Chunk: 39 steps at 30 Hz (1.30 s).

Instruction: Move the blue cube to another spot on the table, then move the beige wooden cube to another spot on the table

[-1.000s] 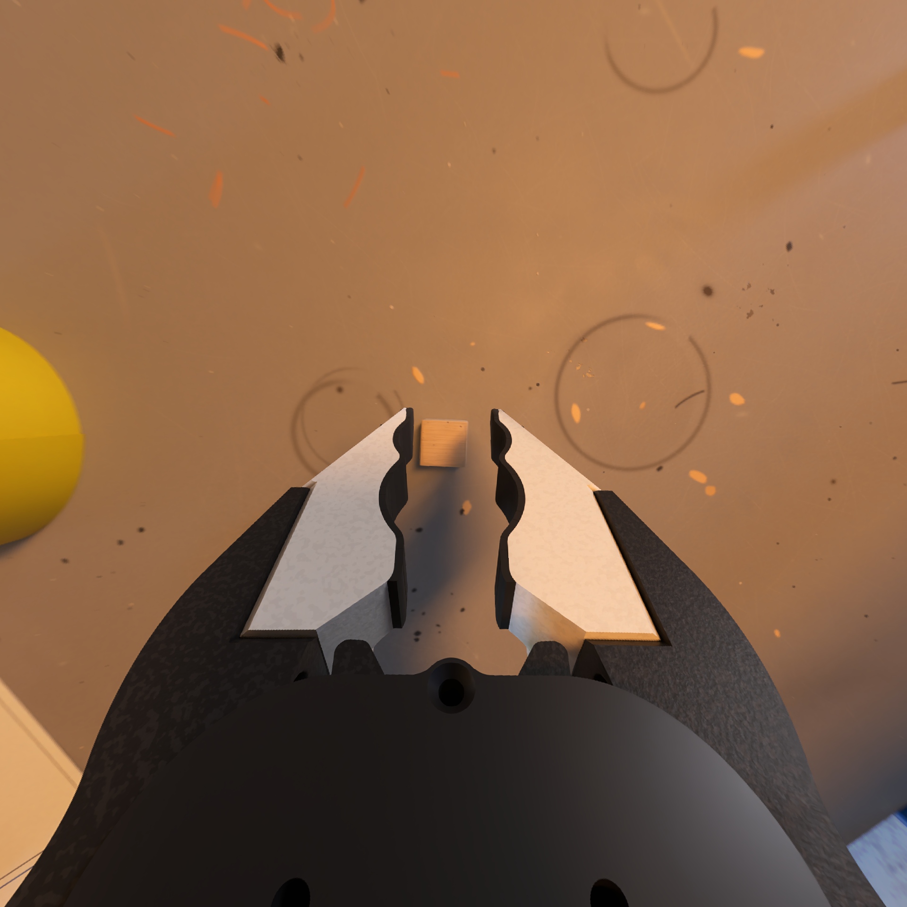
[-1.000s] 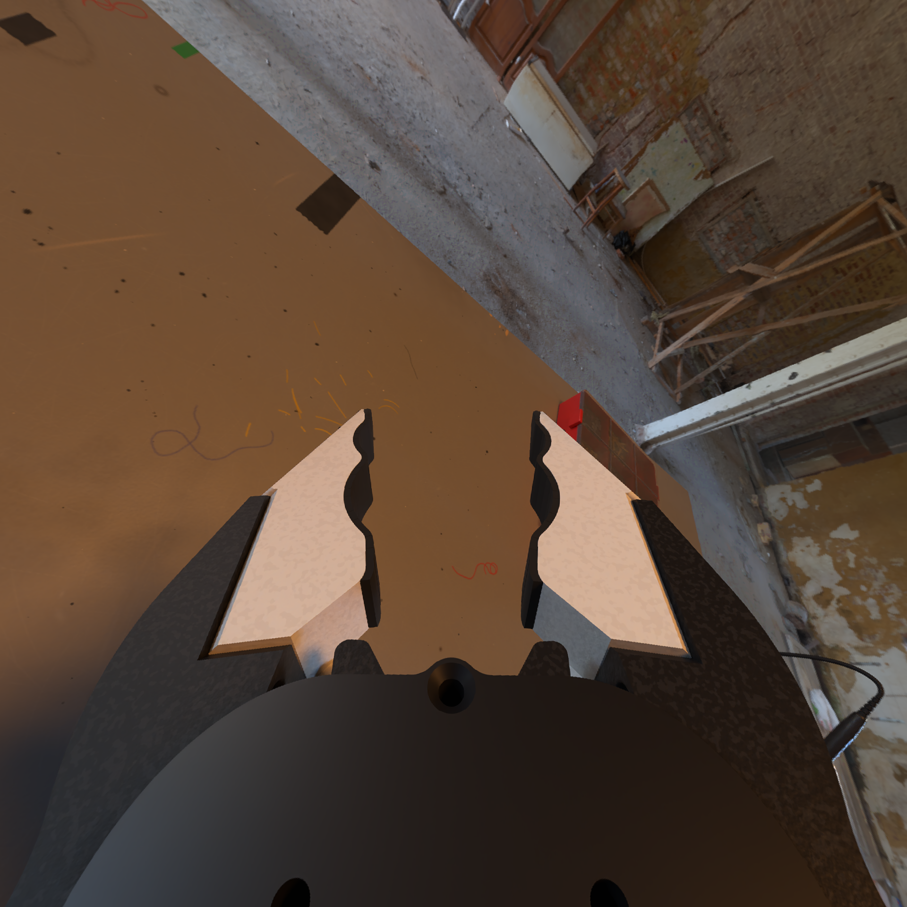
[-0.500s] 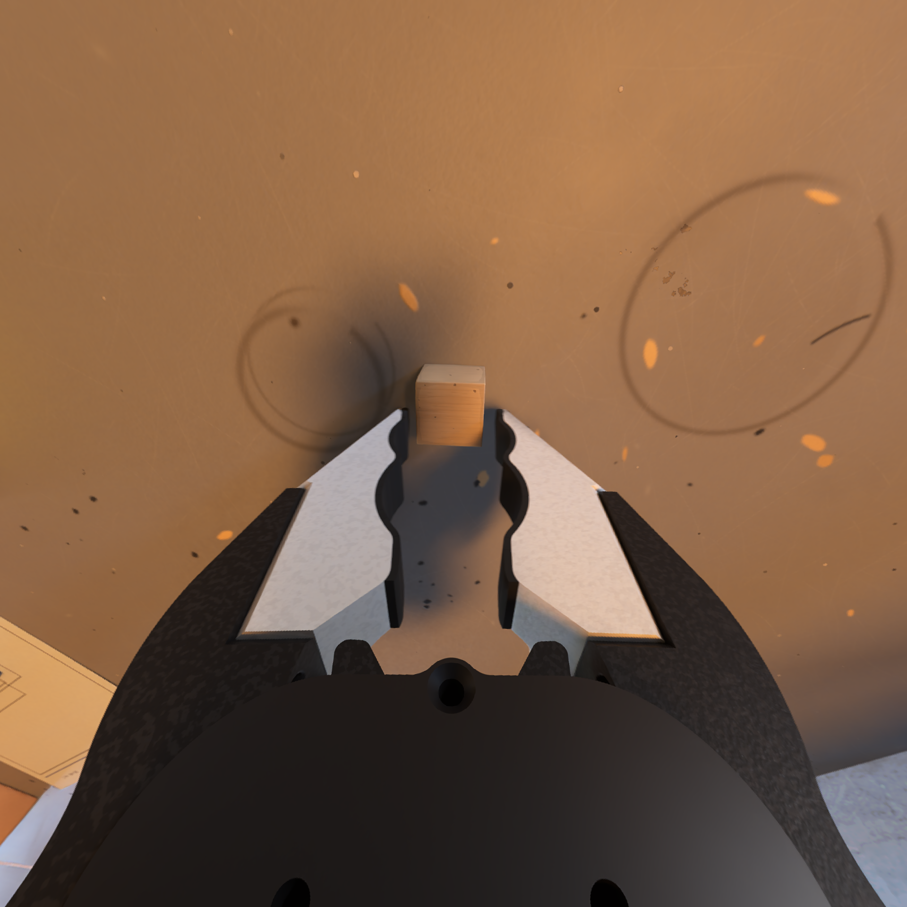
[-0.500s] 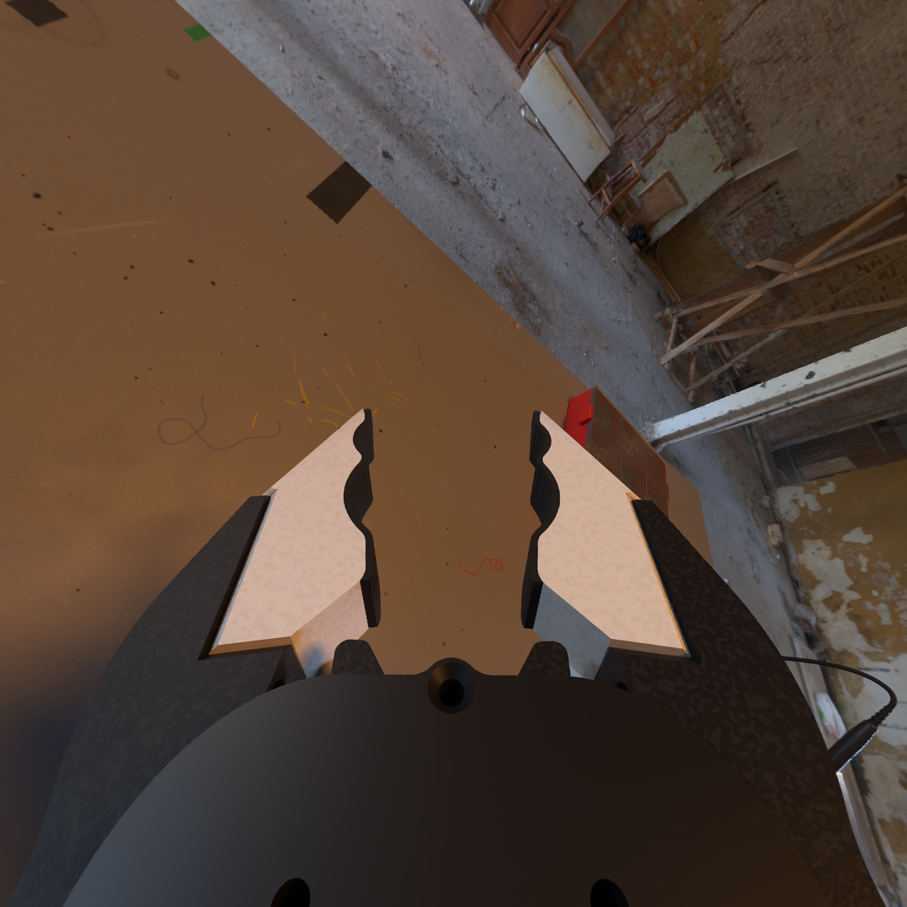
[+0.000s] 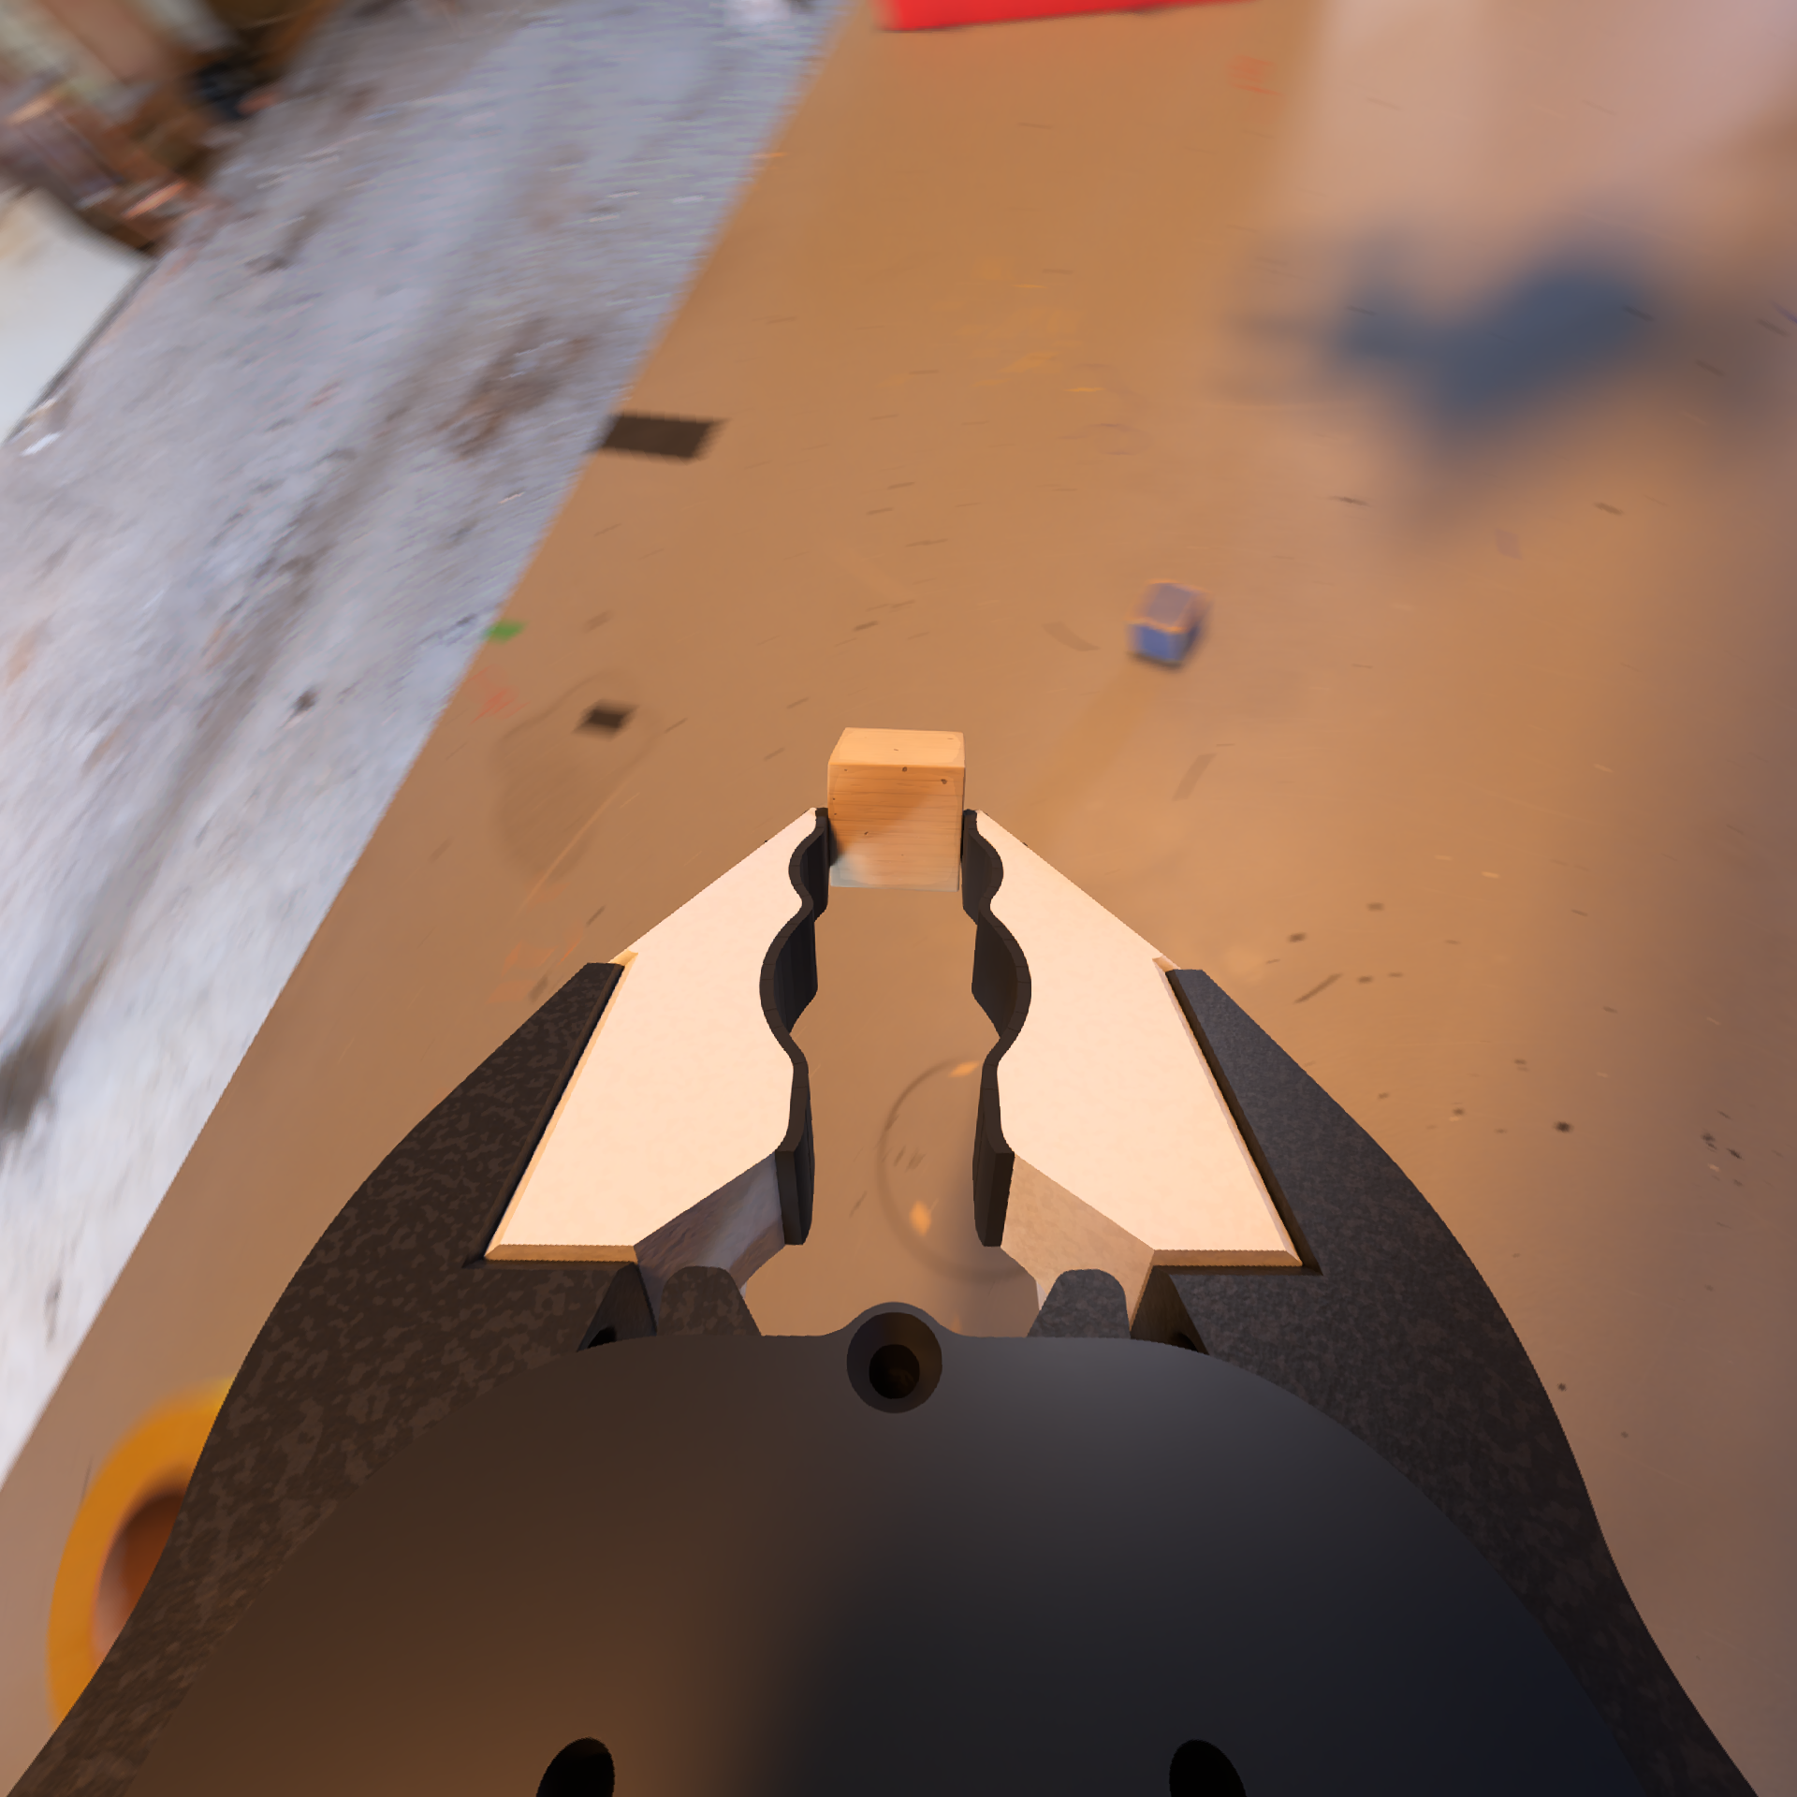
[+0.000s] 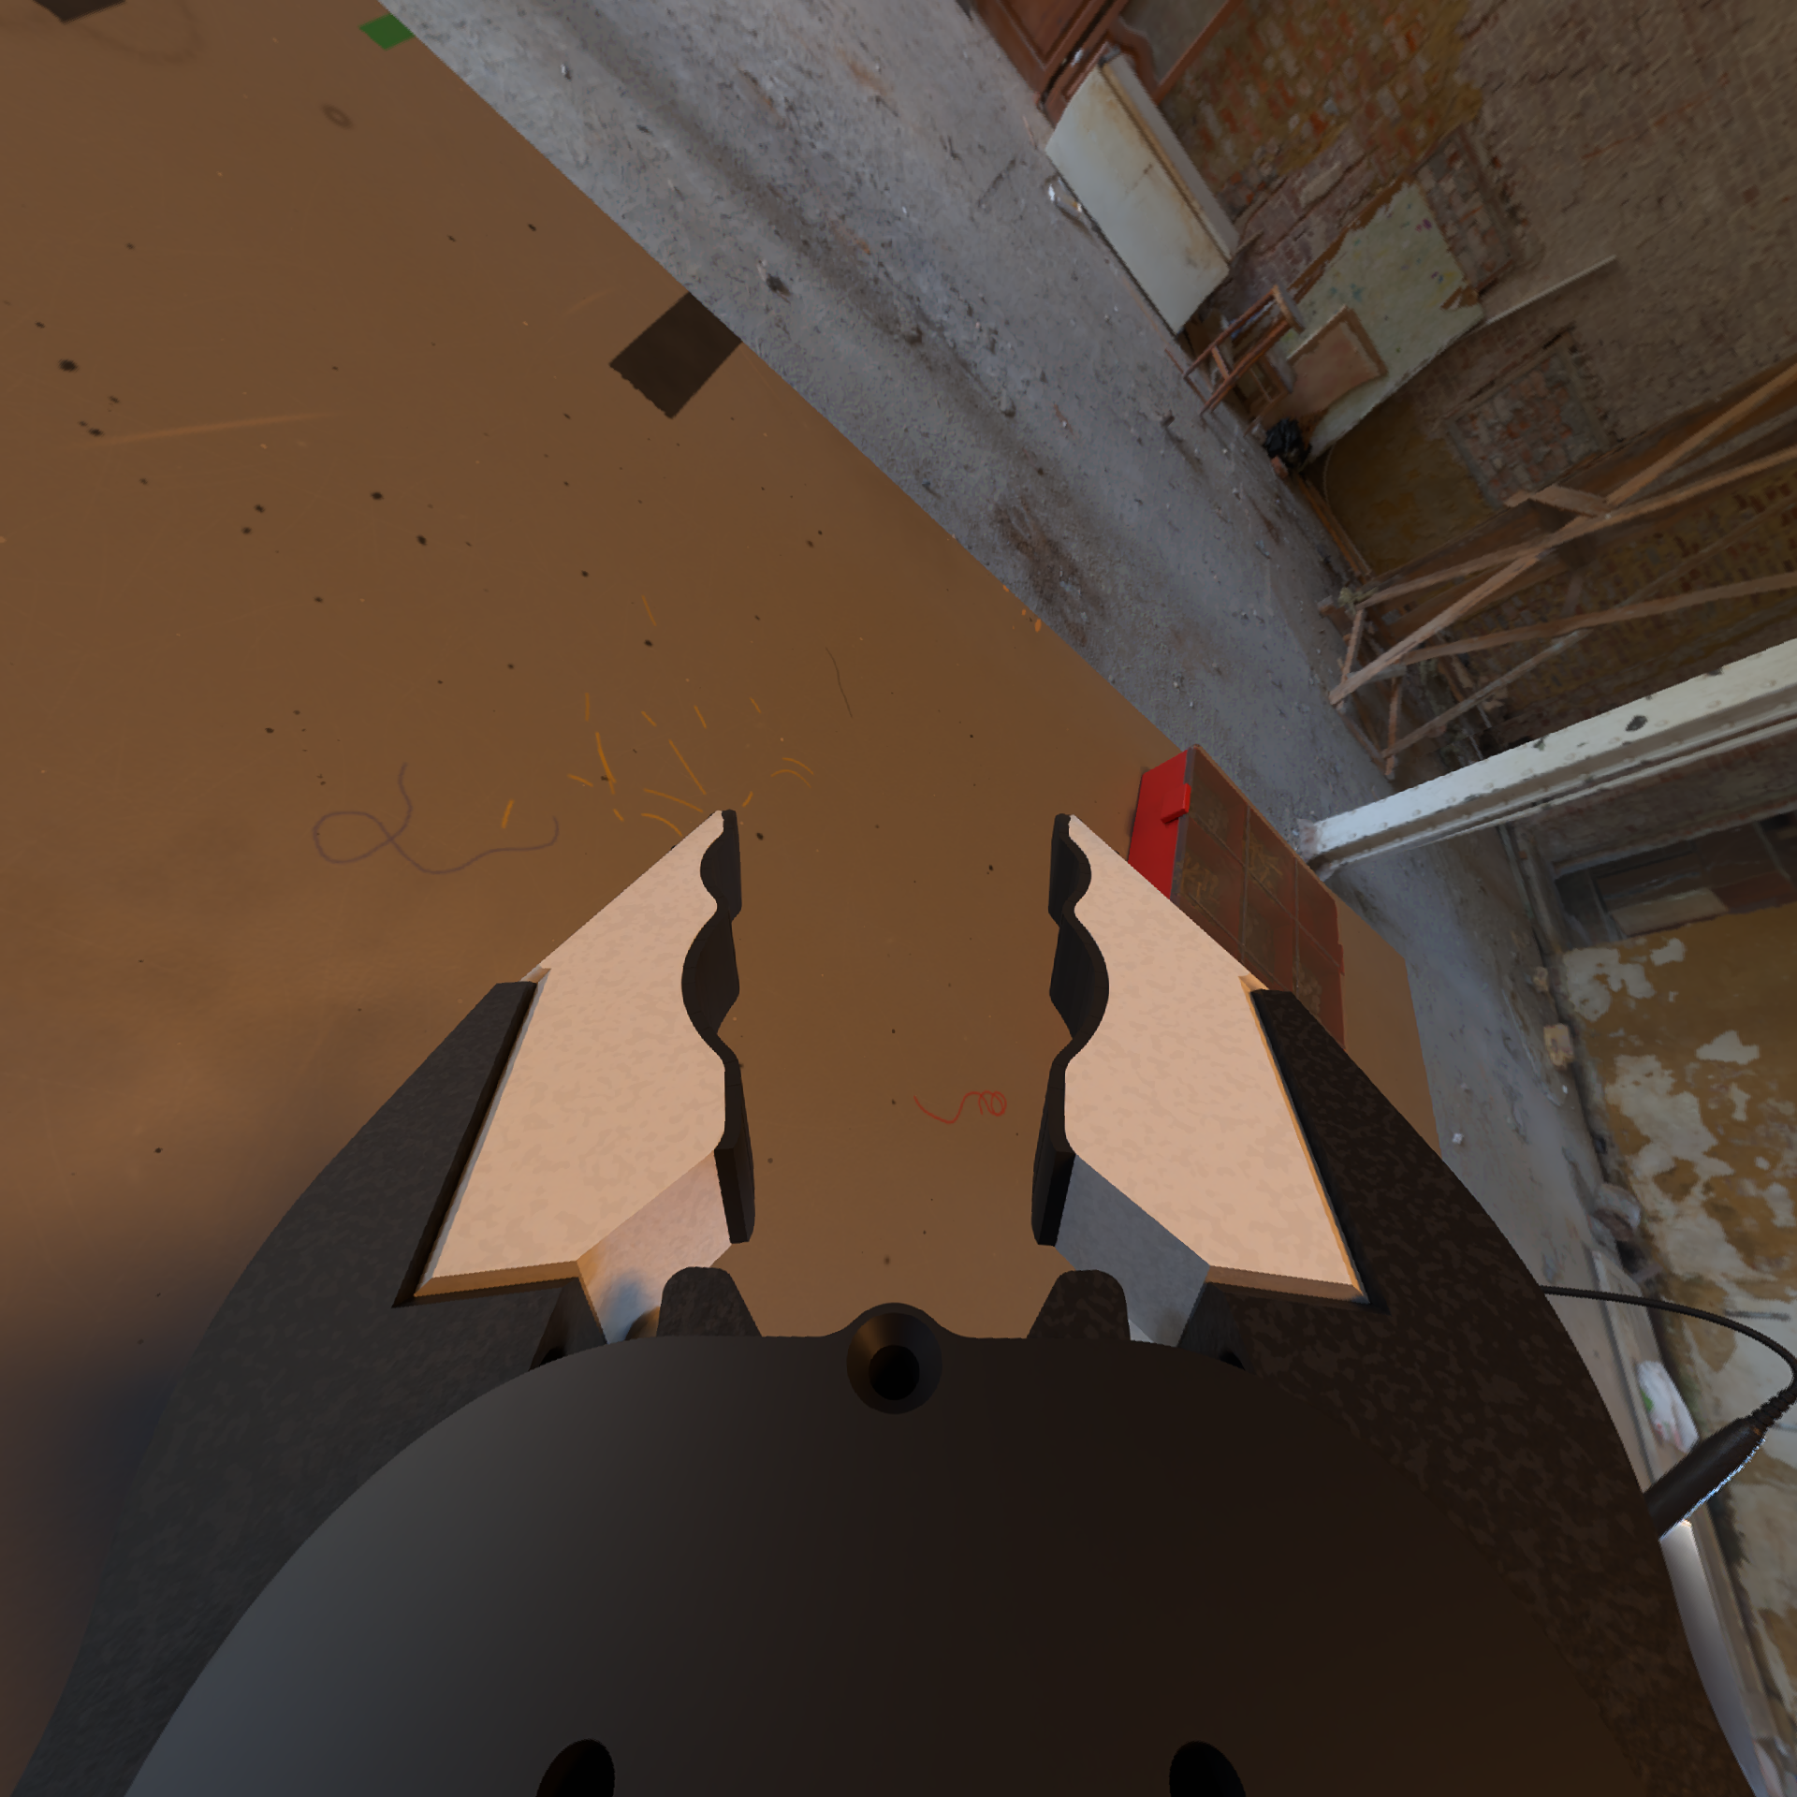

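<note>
The left gripper [image 5: 895, 827] pinches the beige wooden cube [image 5: 895, 807] by two opposite flat sides at its fingertips. The cube looks light, stiff and not slippery, so this hold seems good. Left of the cube and much nearer sits a yellow roll [image 5: 117, 1546]; beyond the cube, to the right, the blue cube [image 5: 1167, 622] rests on the table [image 5: 1459, 875] – nothing blocks the way. The right gripper [image 6: 895, 827] (empty) is spread wide.

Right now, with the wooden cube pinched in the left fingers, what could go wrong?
The beige wooden cube sits only at the very tips of the left gripper, so it could slip or twist out, especially since the blurred background suggests fast motion. If it is set down straight ahead, it could knock the blue cube lying on the table.
</note>
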{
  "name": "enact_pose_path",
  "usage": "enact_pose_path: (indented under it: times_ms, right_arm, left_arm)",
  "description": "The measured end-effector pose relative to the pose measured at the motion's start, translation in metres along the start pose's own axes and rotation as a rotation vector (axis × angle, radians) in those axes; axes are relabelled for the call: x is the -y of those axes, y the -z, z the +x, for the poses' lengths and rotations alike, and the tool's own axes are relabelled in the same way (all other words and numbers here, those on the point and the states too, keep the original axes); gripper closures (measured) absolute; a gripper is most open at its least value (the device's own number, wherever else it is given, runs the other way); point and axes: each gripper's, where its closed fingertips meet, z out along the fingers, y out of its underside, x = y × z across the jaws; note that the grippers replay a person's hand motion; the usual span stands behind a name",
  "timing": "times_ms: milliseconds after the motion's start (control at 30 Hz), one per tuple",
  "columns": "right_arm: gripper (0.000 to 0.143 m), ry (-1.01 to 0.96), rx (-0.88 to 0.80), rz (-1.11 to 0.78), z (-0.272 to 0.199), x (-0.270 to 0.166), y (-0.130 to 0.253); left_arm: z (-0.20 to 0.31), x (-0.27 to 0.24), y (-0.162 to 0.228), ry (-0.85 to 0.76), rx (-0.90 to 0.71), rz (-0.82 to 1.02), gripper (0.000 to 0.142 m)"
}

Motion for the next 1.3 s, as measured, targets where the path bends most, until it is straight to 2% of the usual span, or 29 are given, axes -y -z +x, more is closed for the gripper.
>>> enact_pose_path:
  times_ms: [100,200,267,367,700,1300]
  right_arm:
    - [0.079,0.017,0.009,-0.001,-0.005,0.003,0.0]
    - [0.079,0.033,0.021,0.003,-0.01,0.006,0.001]
    - [0.079,0.038,0.031,0.002,-0.012,0.007,0.001]
    - [0.079,0.038,0.042,-0.002,-0.015,0.006,0.0]
    - [0.079,0.035,0.059,-0.019,-0.015,0.002,-0.003]
    - [0.079,0.005,0.069,-0.027,-0.008,-0.003,-0.003]
  left_arm:
    - [0.066,0.01,-0.07,-0.145,-0.191,-0.096,0.116]
    - [0.097,-0.013,-0.135,-0.183,-0.262,-0.258,0.116]
    - [0.102,-0.034,-0.164,-0.203,-0.268,-0.372,0.116]
    - [0.108,-0.048,-0.188,-0.194,-0.319,-0.423,0.116]
    - [0.107,-0.056,-0.208,-0.235,-0.408,-0.41,0.116]
    - [0.109,-0.054,-0.22,-0.307,-0.441,-0.472,0.114]
